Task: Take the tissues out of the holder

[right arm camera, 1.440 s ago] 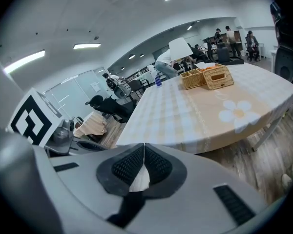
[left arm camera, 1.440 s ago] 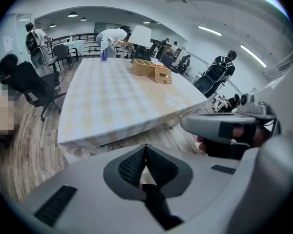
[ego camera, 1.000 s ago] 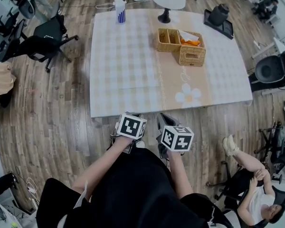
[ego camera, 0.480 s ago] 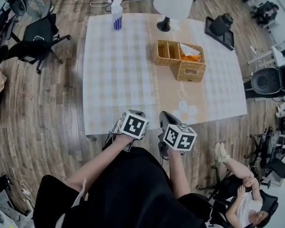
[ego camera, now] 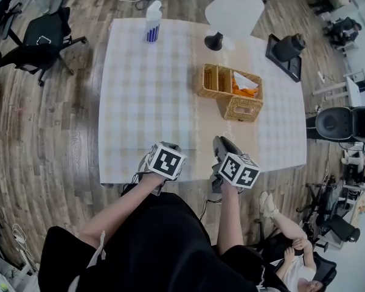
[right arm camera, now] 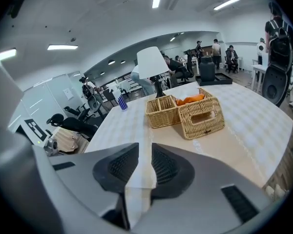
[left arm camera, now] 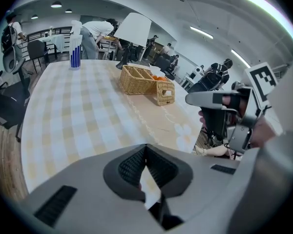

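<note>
The wicker holder (ego camera: 242, 108) stands right of the table's (ego camera: 140, 102) middle, its slot facing the person, touching a basket (ego camera: 216, 81) behind it where a white sheet (ego camera: 244, 79) lies on something orange; what is inside the slot I cannot tell. Both grippers hang over the near edge, well apart from the holder; the left gripper (left arm camera: 145, 147) has its tips together on nothing; the right gripper (right arm camera: 145, 147) has just been opening, a narrow gap with only tablecloth showing through.
</note>
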{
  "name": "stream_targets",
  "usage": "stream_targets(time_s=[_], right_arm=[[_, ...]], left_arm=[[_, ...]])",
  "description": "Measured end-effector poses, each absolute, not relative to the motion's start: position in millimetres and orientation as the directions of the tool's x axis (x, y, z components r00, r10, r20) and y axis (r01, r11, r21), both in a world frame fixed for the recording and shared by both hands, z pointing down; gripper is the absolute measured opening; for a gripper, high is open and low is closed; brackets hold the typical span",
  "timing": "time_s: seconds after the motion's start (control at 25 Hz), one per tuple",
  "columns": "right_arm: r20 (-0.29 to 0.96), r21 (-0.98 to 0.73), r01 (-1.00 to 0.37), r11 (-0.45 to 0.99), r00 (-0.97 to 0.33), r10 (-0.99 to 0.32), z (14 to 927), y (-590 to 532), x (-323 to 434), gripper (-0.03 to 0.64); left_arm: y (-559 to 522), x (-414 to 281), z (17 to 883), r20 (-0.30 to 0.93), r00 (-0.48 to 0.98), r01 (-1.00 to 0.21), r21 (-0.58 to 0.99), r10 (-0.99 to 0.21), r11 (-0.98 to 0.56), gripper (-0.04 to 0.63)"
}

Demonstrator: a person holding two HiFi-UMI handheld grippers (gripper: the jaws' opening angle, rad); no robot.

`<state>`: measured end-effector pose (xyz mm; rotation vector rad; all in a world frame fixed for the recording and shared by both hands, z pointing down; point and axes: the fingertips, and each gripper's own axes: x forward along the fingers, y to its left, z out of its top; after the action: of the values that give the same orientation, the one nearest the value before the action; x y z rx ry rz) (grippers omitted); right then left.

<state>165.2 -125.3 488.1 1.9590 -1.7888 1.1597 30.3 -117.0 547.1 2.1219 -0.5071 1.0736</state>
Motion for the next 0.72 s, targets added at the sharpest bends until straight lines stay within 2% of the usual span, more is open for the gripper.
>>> stream_targets(time_s=[0.72], right_arm=[[0.714, -0.200, -0.949, -0.244, 0.029, -0.700, 494.3, -244.0, 295.1, 0.183]], left_arm=[[-161.1, 32.8, 568.7, 0.823, 0.567, -0.623, 0.438, 0.011, -0.648, 0.000]])
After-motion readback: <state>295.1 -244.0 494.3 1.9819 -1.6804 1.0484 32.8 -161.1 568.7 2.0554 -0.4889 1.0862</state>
